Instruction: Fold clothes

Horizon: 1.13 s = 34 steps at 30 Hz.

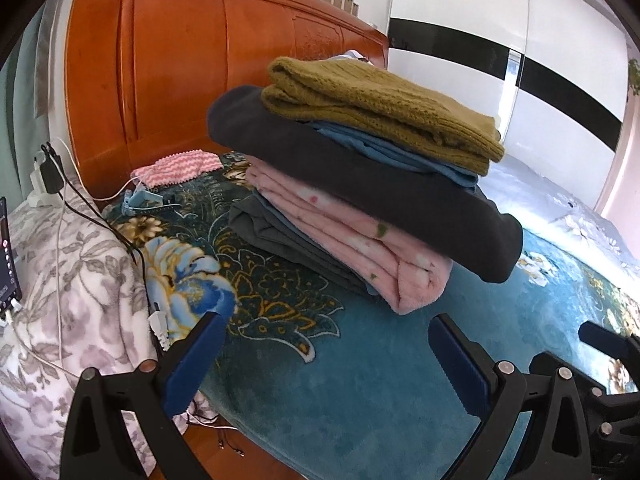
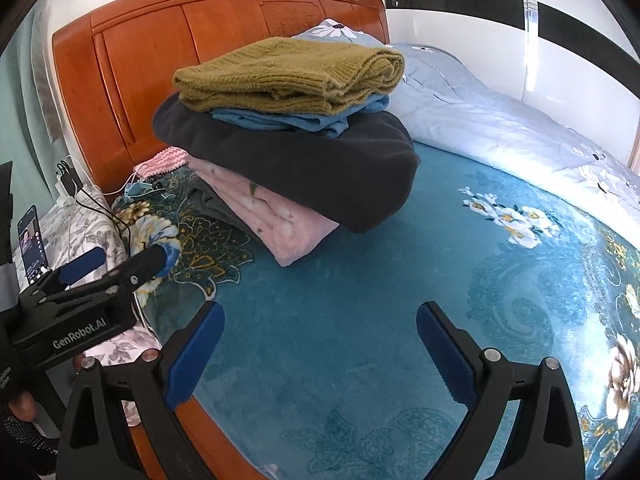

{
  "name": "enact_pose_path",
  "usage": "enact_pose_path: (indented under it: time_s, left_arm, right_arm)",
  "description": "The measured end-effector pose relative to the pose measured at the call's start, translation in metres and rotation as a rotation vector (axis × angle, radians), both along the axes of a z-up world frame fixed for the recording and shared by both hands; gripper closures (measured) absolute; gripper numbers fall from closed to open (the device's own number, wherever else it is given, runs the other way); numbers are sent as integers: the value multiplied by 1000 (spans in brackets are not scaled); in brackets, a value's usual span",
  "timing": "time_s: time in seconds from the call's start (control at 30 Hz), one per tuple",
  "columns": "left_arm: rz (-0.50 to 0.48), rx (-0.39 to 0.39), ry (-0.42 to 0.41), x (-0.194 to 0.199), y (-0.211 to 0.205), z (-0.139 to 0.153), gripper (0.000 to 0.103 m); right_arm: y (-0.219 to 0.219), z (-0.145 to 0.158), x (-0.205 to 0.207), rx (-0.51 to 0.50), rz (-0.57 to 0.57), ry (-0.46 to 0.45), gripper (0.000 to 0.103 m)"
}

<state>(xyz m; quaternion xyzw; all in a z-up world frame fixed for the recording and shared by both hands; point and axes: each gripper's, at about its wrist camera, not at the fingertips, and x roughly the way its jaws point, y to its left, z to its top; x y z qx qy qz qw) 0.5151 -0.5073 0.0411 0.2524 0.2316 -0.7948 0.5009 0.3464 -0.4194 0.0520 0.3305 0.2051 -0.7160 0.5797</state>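
My left fingers (image 1: 212,344) are spread wide with nothing between them, hovering over the bed's teal flowered blanket (image 1: 360,392) near its left edge. In the right wrist view the left gripper (image 2: 120,264) shows from the side, pointing toward the blanket's blue and yellow flower. To its left a grey flowered cover (image 1: 60,280) lies beside the bed, with a phone (image 2: 32,240) standing on it, its screen lit, and black and white cables (image 1: 80,204) running up to chargers (image 1: 46,172) by the wall. Behind stands the orange wooden headboard (image 1: 160,80), and at its foot lies a pink and white zigzag cloth (image 1: 180,168).

The stack of folded clothes (image 1: 360,184) sits on the blanket ahead of both grippers, near the headboard and apart from the fingers. From the bottom up: a dark grey piece (image 1: 280,248), a pink fleece (image 1: 352,248), a thick charcoal garment (image 1: 380,188), a blue garment (image 2: 296,120), and an olive knitted sweater (image 2: 288,72) on top.

My right fingers (image 2: 440,340) are likewise spread apart and empty, over bare blanket in front of the stack. To the right a pale blue quilt (image 2: 500,120) with white flowers lies along the far side of the bed, and beyond it is a white wardrobe (image 1: 520,40) with a black stripe.
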Motion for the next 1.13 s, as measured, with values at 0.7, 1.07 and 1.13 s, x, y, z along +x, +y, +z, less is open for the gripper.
enact_pose_path:
  time_s: [0.7,1.07,1.13]
  left_arm:
    - [-26,-19,4,-5,7,15,0]
    - [-14,-28,7,-4,6,17,0]
    - [-16,-27,7,-4,6,17,0]
  right_arm:
    - [1,18,10,-21,20,34,6]
    - [1,21,12,-24,29,41,6]
    - [1,21,12,-23,30,39,6]
